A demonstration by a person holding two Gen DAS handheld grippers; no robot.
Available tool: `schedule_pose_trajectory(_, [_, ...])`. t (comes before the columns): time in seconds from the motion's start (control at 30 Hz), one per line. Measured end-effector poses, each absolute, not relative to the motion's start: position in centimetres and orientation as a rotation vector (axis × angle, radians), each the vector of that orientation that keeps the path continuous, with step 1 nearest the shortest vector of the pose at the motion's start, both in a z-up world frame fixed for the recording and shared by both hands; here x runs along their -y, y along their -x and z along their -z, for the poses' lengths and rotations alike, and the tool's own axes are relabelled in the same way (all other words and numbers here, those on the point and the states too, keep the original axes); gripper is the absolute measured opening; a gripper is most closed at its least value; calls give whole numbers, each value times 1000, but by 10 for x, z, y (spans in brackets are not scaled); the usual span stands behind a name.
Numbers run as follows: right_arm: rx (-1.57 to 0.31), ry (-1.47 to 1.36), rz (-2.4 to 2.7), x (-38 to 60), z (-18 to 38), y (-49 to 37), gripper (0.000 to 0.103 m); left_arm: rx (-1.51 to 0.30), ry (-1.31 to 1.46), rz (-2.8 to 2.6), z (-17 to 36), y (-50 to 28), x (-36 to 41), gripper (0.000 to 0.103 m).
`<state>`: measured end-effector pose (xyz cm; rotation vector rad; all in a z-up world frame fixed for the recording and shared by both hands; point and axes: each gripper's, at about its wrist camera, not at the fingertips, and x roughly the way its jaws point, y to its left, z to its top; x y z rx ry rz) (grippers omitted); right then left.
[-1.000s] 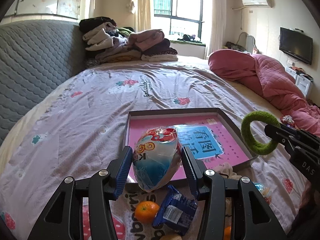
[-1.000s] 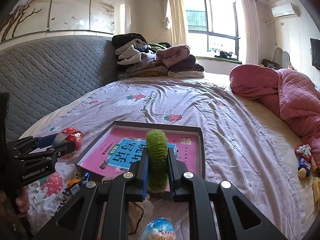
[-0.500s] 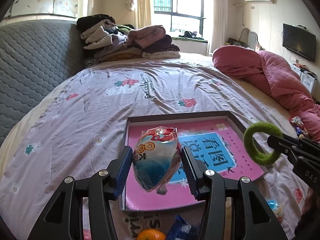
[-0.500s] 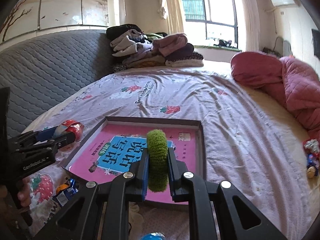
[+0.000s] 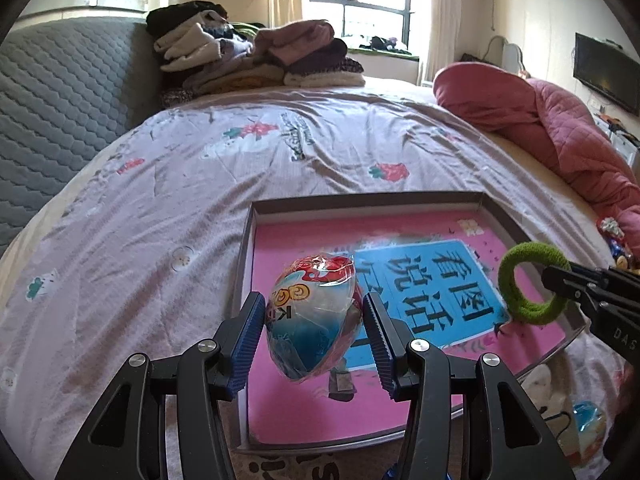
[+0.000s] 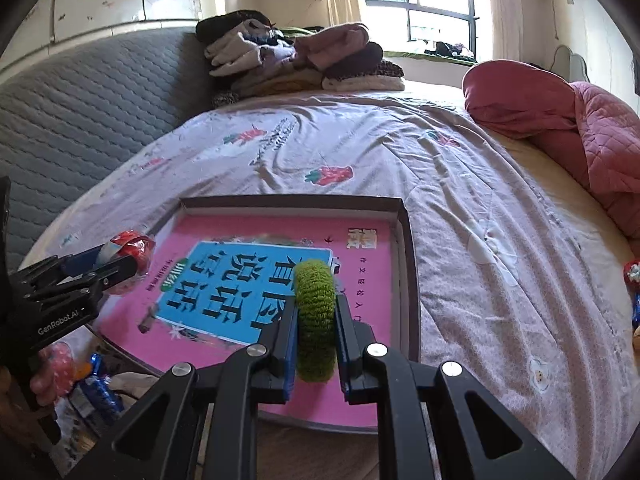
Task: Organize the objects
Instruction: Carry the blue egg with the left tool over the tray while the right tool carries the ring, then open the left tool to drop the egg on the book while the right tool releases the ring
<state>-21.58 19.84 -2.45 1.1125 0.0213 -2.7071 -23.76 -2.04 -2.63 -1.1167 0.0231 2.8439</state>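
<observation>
A shallow grey box lid (image 5: 360,200) (image 6: 408,240) with a pink and blue printed floor lies on the bed. My left gripper (image 5: 314,332) is shut on a wrapped egg-shaped toy (image 5: 312,316) with a red top and blue bottom, held above the lid's near left part. My right gripper (image 6: 314,320) is shut on a fuzzy green ring (image 6: 315,312), held edge-on over the lid's near right part. In the left wrist view the ring (image 5: 532,284) shows as a loop at the right; in the right wrist view the toy (image 6: 130,246) shows at the left.
Small loose items lie on the bedspread near the lid: a blue packet (image 6: 94,396), a blue-topped egg toy (image 5: 586,420), little toys (image 6: 634,272) at the far right. Folded clothes (image 5: 256,56) are stacked by the grey headboard (image 5: 60,92). A pink quilt (image 5: 552,120) lies right.
Both grippers have moved forward and lower over the lid with their loads. The orange and blue packet have slipped out of the left wrist view.
</observation>
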Motion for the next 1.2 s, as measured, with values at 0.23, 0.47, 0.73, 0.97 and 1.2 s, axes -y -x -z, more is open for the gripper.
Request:
schedule_pose_trajectory(0.23, [-131,-1175,2738,-199,36,219,17,-53,1161,-2804,38,242,14,52])
schedule_pose_trajectory(0.47, [-147,-1214,2729,-199,39,221,18,-11,1239,-2753,46,247,19,53])
schedule_pose_trajectory(0.73, [-168,-1196,2747,-197,35,220,19,6,1274,-2752,51,250,27,62])
schedule_pose_trajectory(0.97, [-188,-1139,2791,-197,26,217,40,-22,1298,-2748,55,251,24,73])
schedule_pose_trajectory(1.2, [-198,-1095,2832,-200,16,214,41,-3,1313,-2730,56,251,26,75])
